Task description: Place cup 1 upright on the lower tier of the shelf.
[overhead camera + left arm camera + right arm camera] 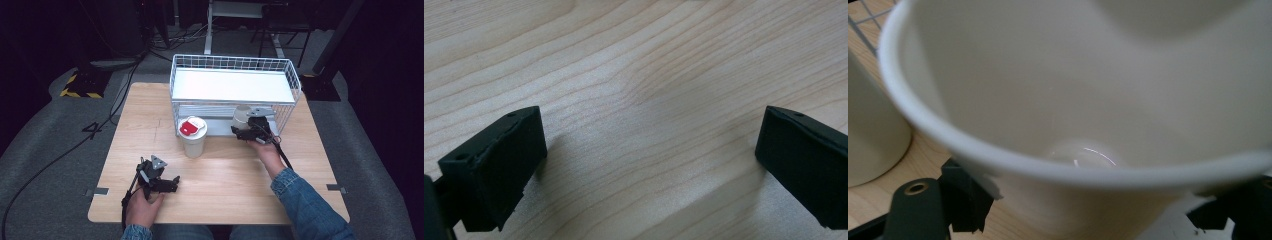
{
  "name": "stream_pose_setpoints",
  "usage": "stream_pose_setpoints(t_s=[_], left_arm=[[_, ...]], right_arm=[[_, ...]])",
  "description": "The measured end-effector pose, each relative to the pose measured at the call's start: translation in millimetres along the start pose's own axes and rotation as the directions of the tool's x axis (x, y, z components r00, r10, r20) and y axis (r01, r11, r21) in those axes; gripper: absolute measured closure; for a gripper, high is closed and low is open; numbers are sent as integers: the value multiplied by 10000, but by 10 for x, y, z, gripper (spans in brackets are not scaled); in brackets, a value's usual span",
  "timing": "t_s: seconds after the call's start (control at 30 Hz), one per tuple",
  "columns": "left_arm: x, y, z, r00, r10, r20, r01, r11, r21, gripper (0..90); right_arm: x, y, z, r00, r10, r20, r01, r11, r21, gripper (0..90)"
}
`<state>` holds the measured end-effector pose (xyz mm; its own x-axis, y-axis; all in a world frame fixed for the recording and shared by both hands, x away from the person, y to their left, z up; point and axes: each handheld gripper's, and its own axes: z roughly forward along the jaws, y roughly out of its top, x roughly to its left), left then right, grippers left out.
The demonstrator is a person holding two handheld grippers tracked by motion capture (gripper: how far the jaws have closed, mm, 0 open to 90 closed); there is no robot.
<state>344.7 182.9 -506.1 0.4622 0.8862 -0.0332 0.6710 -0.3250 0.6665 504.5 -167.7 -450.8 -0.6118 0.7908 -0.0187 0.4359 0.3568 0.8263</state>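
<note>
Two cups in play. Right gripper is clamped on an open white cup, jaws on either side of its wall below the rim, held at the front edge of the wire rack's lower level, likely being set in or taken out there. Gripping low on the wall keeps the mouth up and clear of the shelf above. Left gripper rests on the table near the person's edge, jaws spread wide with nothing between them, probably parked out of the way. Lidded cup with a red-marked lid stands on the table well to the left of the right gripper, just in front of the rack.

Right gripper view shows the white cup's empty inside, rim and jaw tips below it, plus a second pale cup side beside it. Left gripper view shows the wide jaw gap over bare wood. High view gives the rack layout.
</note>
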Motion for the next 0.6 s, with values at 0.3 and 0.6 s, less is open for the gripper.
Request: stream_pose_setpoints(t_s=[0.3,0.6], left_arm=[[0,1,0,10000,-3,3,3,10000,1,6],[-1,1,1,10000,-23,-15,23,10000,-5,6]], right_arm=[[-92,-21,106,9992,139,388,-142,9999,64,231],[-146,-18,194,9977,153,659,-154,9999,17,231]])
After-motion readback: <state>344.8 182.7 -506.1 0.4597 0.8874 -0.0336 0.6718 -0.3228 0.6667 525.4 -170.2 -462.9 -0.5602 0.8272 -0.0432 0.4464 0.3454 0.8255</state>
